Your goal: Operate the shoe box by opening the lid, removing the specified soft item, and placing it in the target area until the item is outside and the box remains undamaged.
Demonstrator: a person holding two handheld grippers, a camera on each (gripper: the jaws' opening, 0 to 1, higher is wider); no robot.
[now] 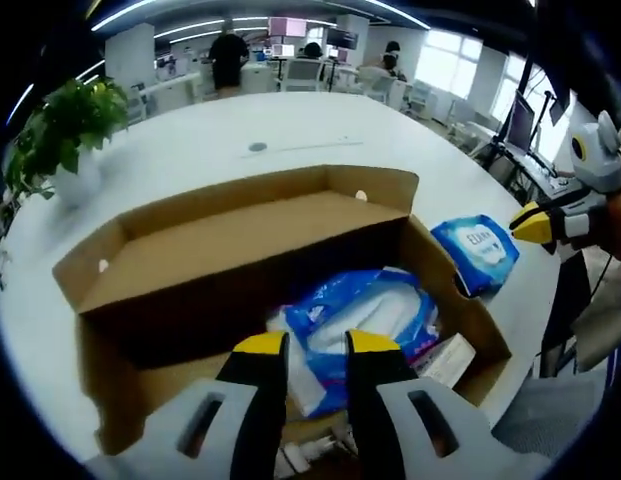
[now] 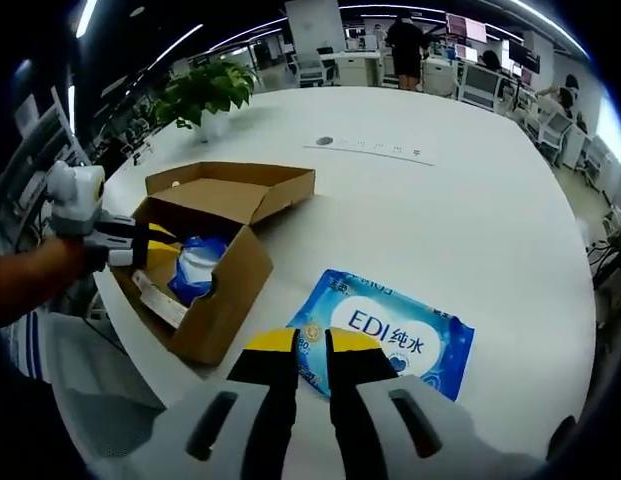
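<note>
With the shoe box (image 1: 240,240) open and its lid (image 1: 230,215) folded back, the left gripper (image 1: 317,345) hangs over the box, its jaws slightly apart and empty, just above a blue wipes pack (image 1: 365,310) still inside. The right gripper (image 2: 310,342), jaws nearly together and holding nothing, hovers just short of a second blue pack (image 2: 390,335) lying on the white table (image 2: 470,200) beside the box. Removal appears underway; the next move likely calls for lowering the left jaws onto the inner pack without catching the cardboard.

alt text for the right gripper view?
A blue wet-wipes pack lies flat on the white table just beyond the right gripper. To the left, the open shoe box holds another blue pack, the left gripper over it.
</note>
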